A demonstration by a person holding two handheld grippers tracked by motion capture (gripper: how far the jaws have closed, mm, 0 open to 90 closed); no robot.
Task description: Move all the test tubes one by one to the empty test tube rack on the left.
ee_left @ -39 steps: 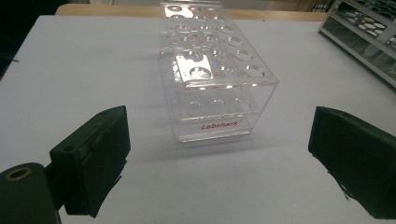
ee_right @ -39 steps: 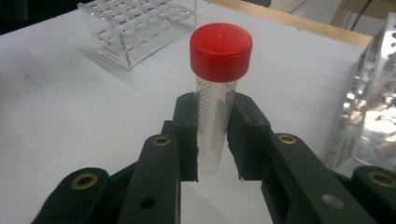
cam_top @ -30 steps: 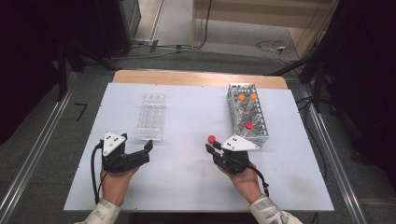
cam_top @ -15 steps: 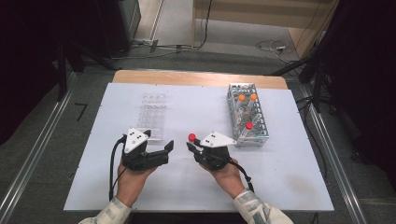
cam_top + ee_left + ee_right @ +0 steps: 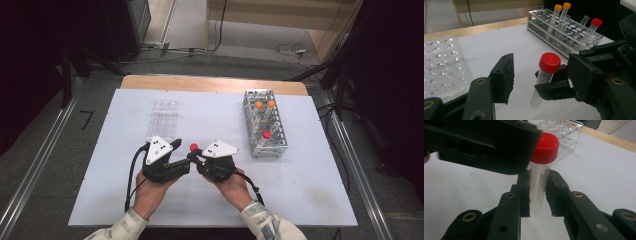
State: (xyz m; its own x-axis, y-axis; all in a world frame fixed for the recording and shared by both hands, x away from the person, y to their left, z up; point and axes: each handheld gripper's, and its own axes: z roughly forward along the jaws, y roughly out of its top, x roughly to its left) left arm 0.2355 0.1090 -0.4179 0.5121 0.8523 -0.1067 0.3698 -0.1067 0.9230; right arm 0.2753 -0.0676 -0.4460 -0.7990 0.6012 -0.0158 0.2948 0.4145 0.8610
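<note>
A clear tube with a red cap [image 5: 193, 147] stands upright above the table's front middle, and my right gripper [image 5: 196, 156] is shut on its body. The right gripper view has the two pads pressed on the tube [image 5: 537, 195] below the cap, with my right gripper [image 5: 537, 192] reaching up from below. My left gripper [image 5: 183, 153] comes in from the left. Its jaws have just been closing and now stand either side of the red cap [image 5: 549, 62]. A gap shows between the cap and the near jaw, so my left gripper [image 5: 541, 75] is open.
A metal tube rack [image 5: 265, 122] stands at the right, holding two orange-capped tubes [image 5: 265, 104], a red-capped tube [image 5: 267, 134] and uncapped ones. A clear well plate [image 5: 164, 119] lies left of centre. The white table [image 5: 310, 190] ends at a wooden strip behind.
Both hands have moved toward each other to the table's front middle. The left gripper's jaws have narrowed and now flank the cap of the tube in the right gripper.
</note>
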